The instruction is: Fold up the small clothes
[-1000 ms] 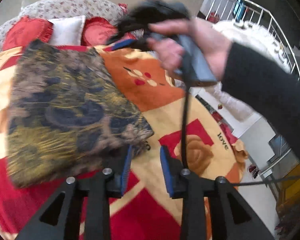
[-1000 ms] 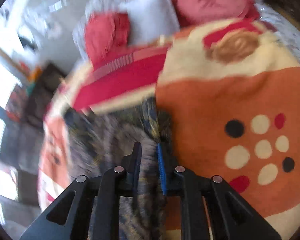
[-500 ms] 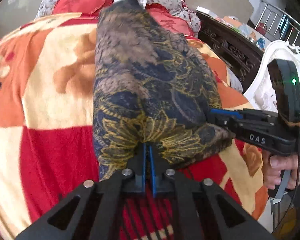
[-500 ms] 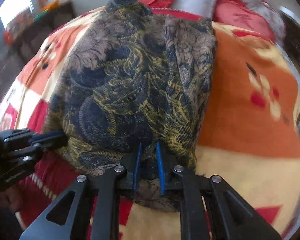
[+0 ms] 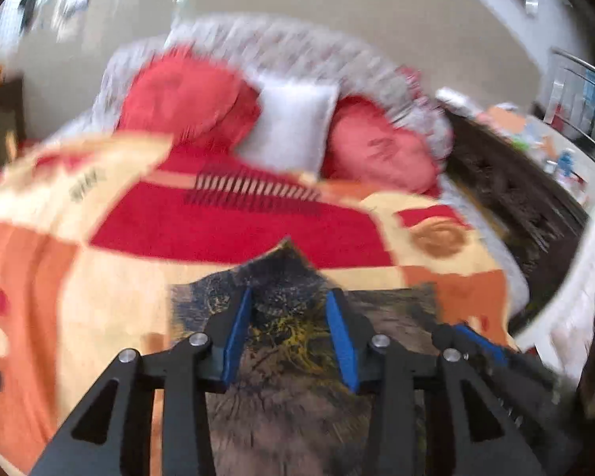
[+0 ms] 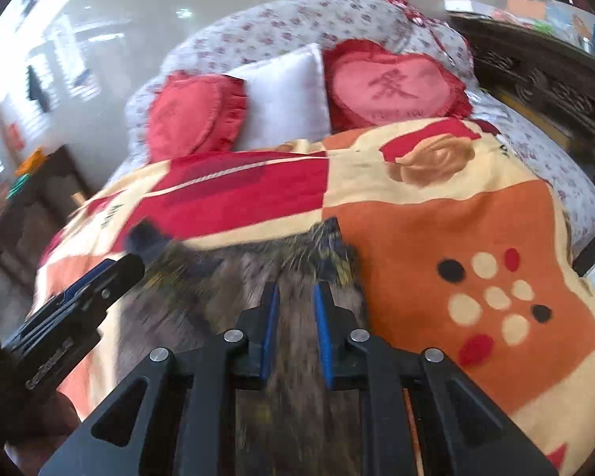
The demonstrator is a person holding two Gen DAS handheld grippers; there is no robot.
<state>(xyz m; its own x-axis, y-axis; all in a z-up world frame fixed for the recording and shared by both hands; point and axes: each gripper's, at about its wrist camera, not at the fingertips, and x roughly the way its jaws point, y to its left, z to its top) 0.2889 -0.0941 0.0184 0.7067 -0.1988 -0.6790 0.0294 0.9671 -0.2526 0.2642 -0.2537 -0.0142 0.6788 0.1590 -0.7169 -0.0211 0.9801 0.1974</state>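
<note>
On bed blanket [image 6: 436,214], patterned cloth [image 6: 226,289], pillows [image 6: 285,99] behind

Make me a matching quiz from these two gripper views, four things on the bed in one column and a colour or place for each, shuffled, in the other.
Things:
1. square pillow
2. heart-shaped cushion with a stitched character
3. dark paisley-patterned garment
4. patch of blanket with round dots

Descriptions:
A. orange
B. lying under the hand-held gripper fingers
C. plain white
D. red with a frilled edge

Pairs: 1-C, 2-D, 3-B, 4-A
</note>
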